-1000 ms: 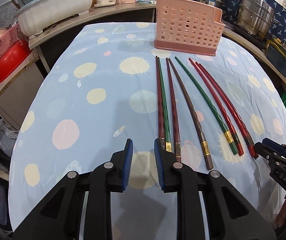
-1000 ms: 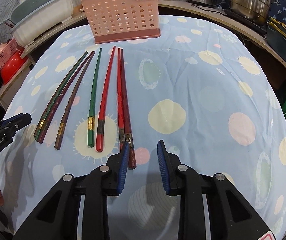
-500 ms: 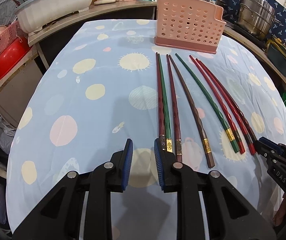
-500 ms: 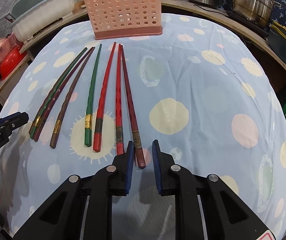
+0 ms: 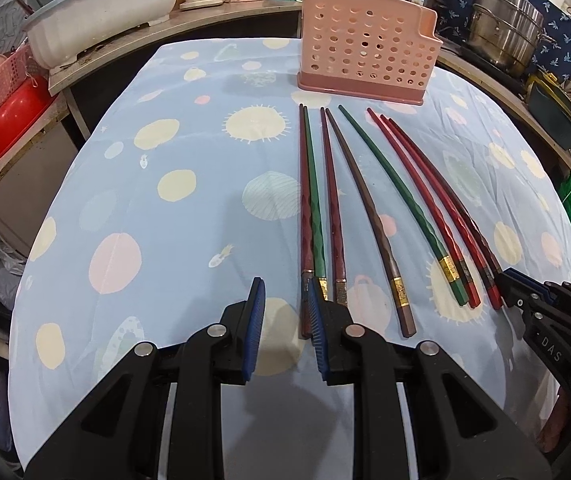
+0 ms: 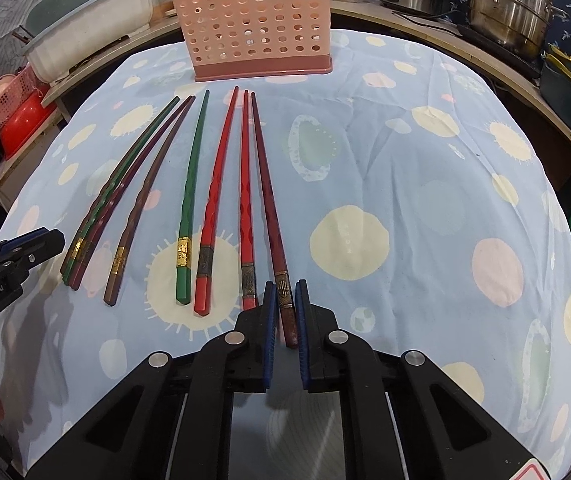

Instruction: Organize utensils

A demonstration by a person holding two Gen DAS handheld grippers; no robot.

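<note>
Chopstick, dark red lacquered, rightmost (image 6: 269, 208): light, stiff, slick; right gripper (image 6: 284, 312) just closing around its square butt end; left gripper (image 5: 285, 308) slightly spread, empty.

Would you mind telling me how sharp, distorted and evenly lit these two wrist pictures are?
Left wrist view: sharp, strong fisheye bowing of the chopsticks, dark vignetted corners, the left claw shadowing the tablecloth. Right wrist view: equally sharp and bowed, glare on the steel pot, soft shadow beneath the right claw.
</note>
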